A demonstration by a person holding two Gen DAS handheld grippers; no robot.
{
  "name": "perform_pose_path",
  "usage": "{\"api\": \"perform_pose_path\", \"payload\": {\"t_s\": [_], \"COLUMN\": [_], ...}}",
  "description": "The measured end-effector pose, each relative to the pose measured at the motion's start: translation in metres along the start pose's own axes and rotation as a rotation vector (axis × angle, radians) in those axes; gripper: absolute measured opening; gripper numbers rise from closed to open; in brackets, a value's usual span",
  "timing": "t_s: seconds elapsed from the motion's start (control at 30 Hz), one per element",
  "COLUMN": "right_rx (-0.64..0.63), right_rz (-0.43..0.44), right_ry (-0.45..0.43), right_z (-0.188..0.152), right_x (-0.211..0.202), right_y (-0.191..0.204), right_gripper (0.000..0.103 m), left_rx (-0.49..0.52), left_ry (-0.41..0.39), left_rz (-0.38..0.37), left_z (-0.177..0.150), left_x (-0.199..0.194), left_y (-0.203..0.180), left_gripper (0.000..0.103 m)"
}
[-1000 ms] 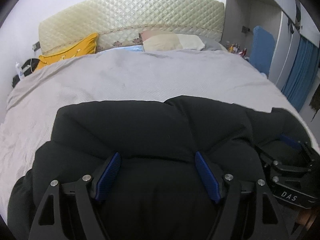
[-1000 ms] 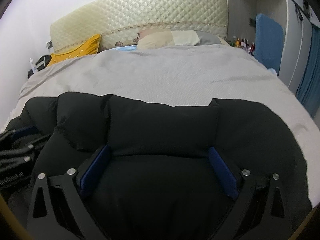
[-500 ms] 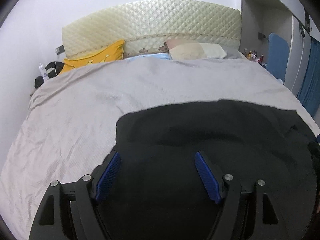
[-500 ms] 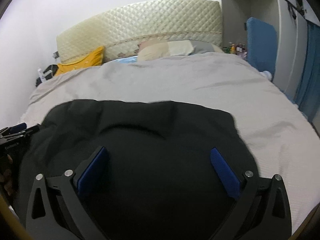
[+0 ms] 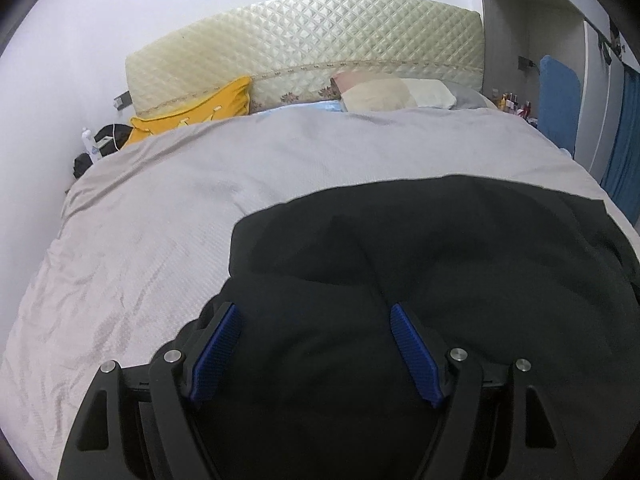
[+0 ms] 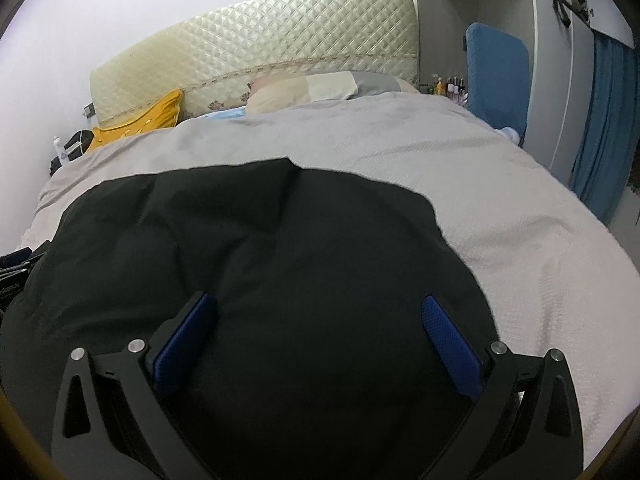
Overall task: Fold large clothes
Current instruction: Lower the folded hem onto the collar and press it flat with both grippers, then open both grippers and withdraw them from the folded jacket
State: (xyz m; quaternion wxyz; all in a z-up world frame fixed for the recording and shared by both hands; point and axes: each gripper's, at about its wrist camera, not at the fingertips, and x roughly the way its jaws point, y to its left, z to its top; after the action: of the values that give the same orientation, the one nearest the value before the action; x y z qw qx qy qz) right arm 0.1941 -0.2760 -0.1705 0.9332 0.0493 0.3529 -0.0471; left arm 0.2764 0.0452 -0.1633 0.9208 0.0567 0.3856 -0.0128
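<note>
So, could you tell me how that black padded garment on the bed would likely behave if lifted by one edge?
The black padded garment would probably flop and drape, since it lies in soft creases. Its puffy bulges suggest it is light for its bulk. The fabric looks smooth, so it may slide on the grey bedcover.

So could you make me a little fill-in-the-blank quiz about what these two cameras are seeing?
1. The big garment lying on the bed is ____ in colour.
2. The bedspread under it is light ____.
3. The cushion by the headboard is ____.
4. The pads on the right gripper are ____.

Missing words: black; grey; yellow; blue
</note>
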Motion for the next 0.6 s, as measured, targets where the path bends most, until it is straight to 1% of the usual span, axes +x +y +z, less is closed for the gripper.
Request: {"api": "perform_pose_path", "payload": {"t_s": [0.03,0.07,0.13,0.2,0.27,0.33,0.43,0.47,0.5,0.57,0.6], "right_rx": [-0.004,-0.008,-0.008,-0.01,-0.011,0.0,-0.005,-0.012,-0.009,0.016,0.023], "right_rz": [-0.015,-0.028,-0.038,-0.042,-0.044,-0.02,-0.001,0.01,0.02,0.066,0.087], "right_ry": [-0.007,-0.015,-0.035,-0.053,-0.074,-0.12,-0.181,-0.201,-0.21,-0.211,-0.222], "right_z": [0.001,0.004,0.01,0.019,0.029,0.041,0.053,0.057,0.062,0.071,0.073], "right_x": [-0.004,-0.009,-0.019,-0.032,-0.047,-0.072,-0.107,-0.12,-0.133,-0.16,-0.173], "right_y": [0.001,0.003,0.005,0.008,0.01,0.014,0.022,0.024,0.026,0.028,0.03], "right_gripper": [0.103,0.103,0.103,0.103,0.103,0.103,0.103,0.103,0.103,0.103,0.103], "left_rx": [-0.01,-0.022,-0.055,-0.072,-0.084,-0.099,-0.128,-0.123,-0.115,-0.077,-0.063], "left_ry": [-0.007,-0.009,-0.022,-0.059,-0.106,-0.14,-0.158,-0.171,-0.178,-0.197,-0.203], "left_rz": [-0.009,-0.016,-0.031,-0.051,-0.061,-0.083,-0.167,-0.184,-0.194,-0.213,-0.216], "left_z": [0.001,0.003,0.01,0.019,0.027,0.032,0.036,0.036,0.036,0.037,0.037], "left_x": [-0.005,-0.009,-0.026,-0.048,-0.078,-0.107,-0.153,-0.173,-0.185,-0.218,-0.228], "left_y": [0.001,0.002,0.002,0.001,-0.002,-0.006,-0.015,-0.02,-0.023,-0.033,-0.036], "left_gripper": [0.078,0.081,0.082,0.083,0.088,0.09,0.09,0.09,0.09,0.091,0.092]}}
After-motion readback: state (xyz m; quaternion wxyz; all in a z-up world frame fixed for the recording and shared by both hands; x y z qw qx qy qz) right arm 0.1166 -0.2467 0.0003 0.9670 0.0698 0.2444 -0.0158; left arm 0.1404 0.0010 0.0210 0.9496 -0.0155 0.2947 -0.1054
